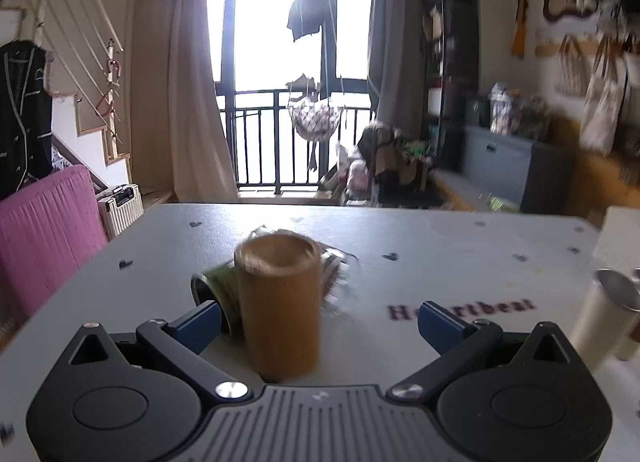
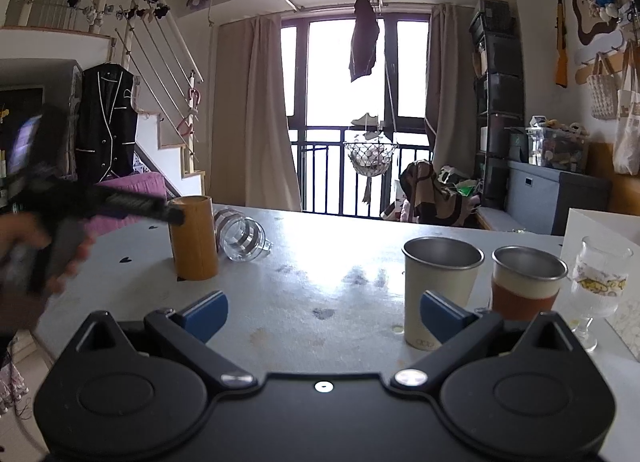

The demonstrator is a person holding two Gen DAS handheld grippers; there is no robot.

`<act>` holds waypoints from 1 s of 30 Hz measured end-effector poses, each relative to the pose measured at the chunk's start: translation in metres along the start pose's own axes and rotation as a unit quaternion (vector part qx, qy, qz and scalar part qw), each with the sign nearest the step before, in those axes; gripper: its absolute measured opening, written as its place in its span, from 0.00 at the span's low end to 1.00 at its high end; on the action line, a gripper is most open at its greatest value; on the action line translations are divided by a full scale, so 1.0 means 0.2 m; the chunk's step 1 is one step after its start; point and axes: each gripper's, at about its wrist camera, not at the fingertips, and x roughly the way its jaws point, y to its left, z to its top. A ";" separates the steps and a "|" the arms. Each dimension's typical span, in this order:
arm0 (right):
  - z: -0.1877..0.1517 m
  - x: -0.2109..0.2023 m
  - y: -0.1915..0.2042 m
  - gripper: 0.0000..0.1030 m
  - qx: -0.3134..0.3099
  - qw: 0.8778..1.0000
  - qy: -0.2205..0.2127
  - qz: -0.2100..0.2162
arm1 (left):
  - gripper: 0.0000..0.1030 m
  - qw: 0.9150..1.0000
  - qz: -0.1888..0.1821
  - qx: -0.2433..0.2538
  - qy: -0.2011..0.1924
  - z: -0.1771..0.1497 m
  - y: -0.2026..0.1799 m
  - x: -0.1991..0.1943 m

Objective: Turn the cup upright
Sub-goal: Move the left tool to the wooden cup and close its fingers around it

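Both grippers gape — left gripper (image 1: pixel 320 322) around blurred bamboo cup (image 1: pixel 280 302), base hidden.

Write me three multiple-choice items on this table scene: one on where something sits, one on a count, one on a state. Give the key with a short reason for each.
1. Where does the clear striped glass mug lie?
A. Right beside the tan cup
B. Between the two metal-rimmed cups
C. Under the right gripper

2. How many metal-rimmed cups stand on the table's right side in the right wrist view?
A. One
B. Two
C. Four

3. How is the left gripper set?
A. Shut on the tan cup
B. Open, with the tan cup between its fingers
C. Shut on the stemmed glass

Key:
1 A: the mug lies on its side against the standing tan cup.
2 B: a cream cup and a cup with a brown band stand side by side.
3 B: the blue fingers sit wide apart, clear of the cup's sides.
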 end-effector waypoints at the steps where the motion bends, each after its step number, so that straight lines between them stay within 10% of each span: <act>1: 0.00 0.00 0.00 1.00 -0.001 1.000 0.001 0.000 | 1.00 1.000 0.005 0.006 0.005 0.04 0.00 0.04; 10: -0.04 0.03 -0.05 1.00 0.008 1.000 0.011 0.002 | 0.98 0.996 0.030 0.045 0.075 0.25 0.04 0.34; 16: -0.05 0.04 -0.06 1.00 0.011 1.000 0.012 0.009 | 0.69 0.989 0.055 0.053 0.130 0.29 0.05 0.46; 26: -0.05 0.11 -0.06 1.00 0.034 0.998 0.027 0.037 | 0.68 0.998 -0.015 0.019 0.064 0.19 -0.04 0.30; 30: -0.06 0.18 -0.03 0.83 0.042 0.995 0.044 0.077 | 0.68 0.999 -0.034 0.039 0.007 0.03 -0.11 0.11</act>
